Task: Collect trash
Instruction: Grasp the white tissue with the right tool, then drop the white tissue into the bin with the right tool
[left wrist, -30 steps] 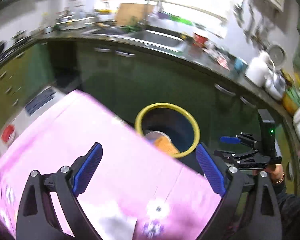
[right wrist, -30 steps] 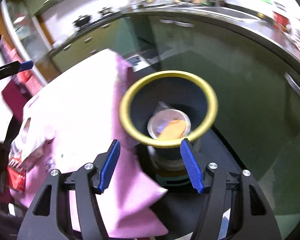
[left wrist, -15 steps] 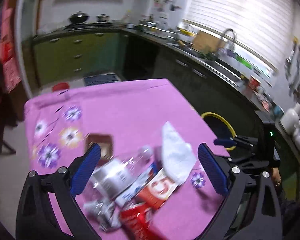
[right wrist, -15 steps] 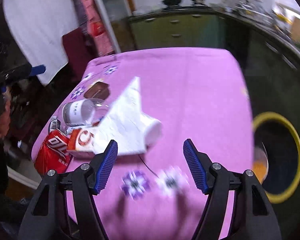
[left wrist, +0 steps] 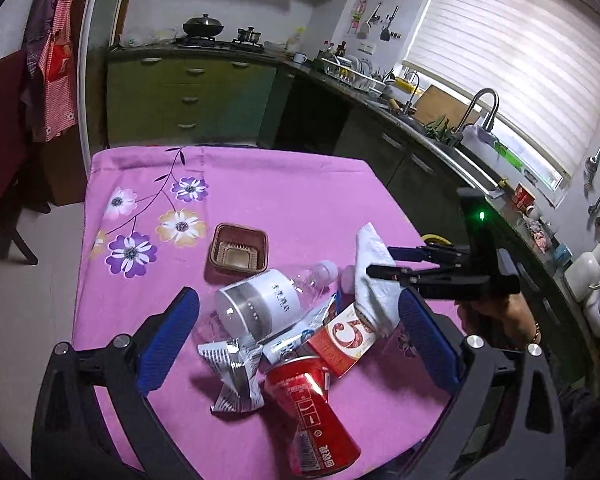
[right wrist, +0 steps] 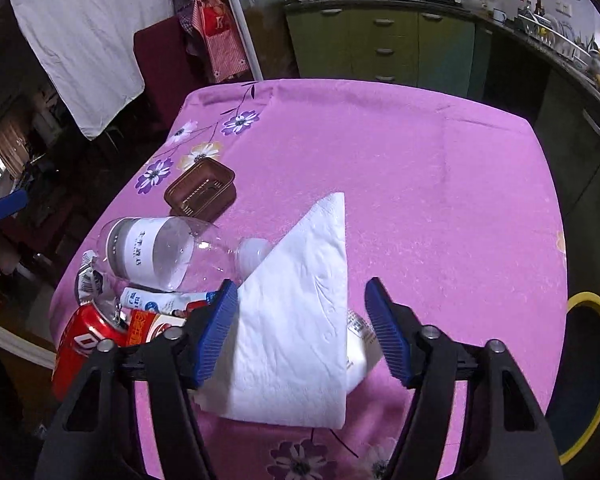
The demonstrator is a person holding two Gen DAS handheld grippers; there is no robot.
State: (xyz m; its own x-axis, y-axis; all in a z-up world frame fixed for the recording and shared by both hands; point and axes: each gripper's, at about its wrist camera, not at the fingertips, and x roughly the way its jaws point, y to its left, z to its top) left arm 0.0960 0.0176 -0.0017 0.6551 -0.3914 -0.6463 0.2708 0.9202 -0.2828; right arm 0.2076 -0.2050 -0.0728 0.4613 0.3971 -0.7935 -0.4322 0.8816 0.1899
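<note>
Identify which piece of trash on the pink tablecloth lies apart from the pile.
The brown plastic tray. It sits alone beside the flower print, while the clear bottle, red can, wrappers and white napkin overlap in one heap.

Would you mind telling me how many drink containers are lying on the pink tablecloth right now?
2. A clear plastic bottle lies on its side in the middle of the pile, below the brown tray. A red can lies at the near edge of the pile. Others may be hidden under the white napkin.
</note>
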